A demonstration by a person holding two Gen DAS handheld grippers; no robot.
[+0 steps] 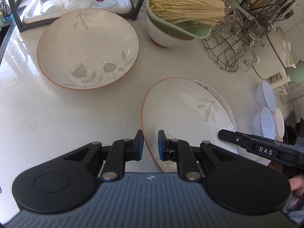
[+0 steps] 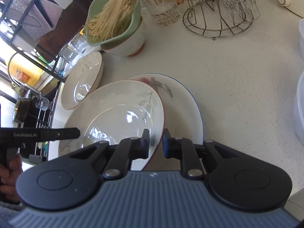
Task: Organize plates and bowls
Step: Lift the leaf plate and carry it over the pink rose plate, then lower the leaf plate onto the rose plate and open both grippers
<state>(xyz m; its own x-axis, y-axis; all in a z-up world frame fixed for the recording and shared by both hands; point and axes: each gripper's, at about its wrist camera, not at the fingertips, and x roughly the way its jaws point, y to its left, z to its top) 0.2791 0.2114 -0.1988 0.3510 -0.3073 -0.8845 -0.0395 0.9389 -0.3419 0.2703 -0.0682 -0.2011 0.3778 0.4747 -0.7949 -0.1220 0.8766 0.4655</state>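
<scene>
Both hand-held grippers are gripping one bowl [image 1: 182, 114] by opposite rims. The left hand-held gripper [image 1: 150, 144] is clamping the bowl's left rim, one pad inside and one outside. The right hand-held gripper [image 2: 155, 142] is clamping the right rim in the same way. The bowl is sitting over a flowered plate [image 2: 182, 102] on the white surface [image 1: 57, 123], the plate showing past the bowl's far and right edge. A second bowl [image 1: 87, 49] is lying farther left, apart from the first. Beyond it a third bowl [image 1: 161, 36] is carrying a green strainer [image 1: 190, 31] of noodles [image 1: 186, 5], beside a wire rack [image 1: 228, 49].
</scene>
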